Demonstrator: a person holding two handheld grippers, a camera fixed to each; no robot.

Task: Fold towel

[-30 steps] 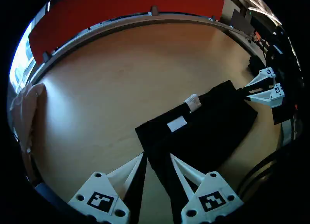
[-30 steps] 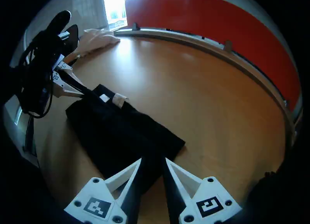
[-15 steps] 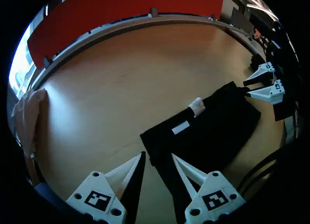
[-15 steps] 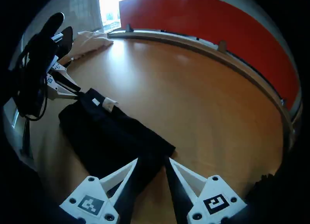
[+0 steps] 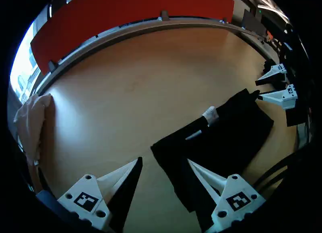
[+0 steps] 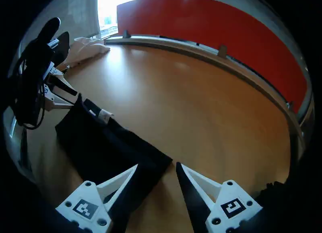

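Note:
A black towel (image 5: 225, 136) lies folded on the wooden table (image 5: 133, 80), with a small white tag (image 5: 210, 112) at its edge. My left gripper (image 5: 164, 162) stands open at the towel's near corner, its right finger over the cloth and its left finger above bare wood. The right gripper (image 5: 263, 88) shows farther off, open at the far corner. In the right gripper view the towel (image 6: 100, 144) stretches away to the left with its tag (image 6: 105, 114). My right gripper (image 6: 157, 165) is open over its near corner. The left gripper (image 6: 68, 92) sits open at the slightly raised far corner.
A red divider panel (image 5: 120, 11) (image 6: 209, 23) runs along the table's far rim. A beige cloth (image 5: 30, 116) (image 6: 86, 47) is heaped at the table's end near a bright window. Dark cables and equipment (image 5: 290, 43) hang behind the right gripper.
Both grippers were shut on the towel's corners and have opened wide, letting the cloth go. The towel's far corners have settled lower and each camera has drawn back slightly.

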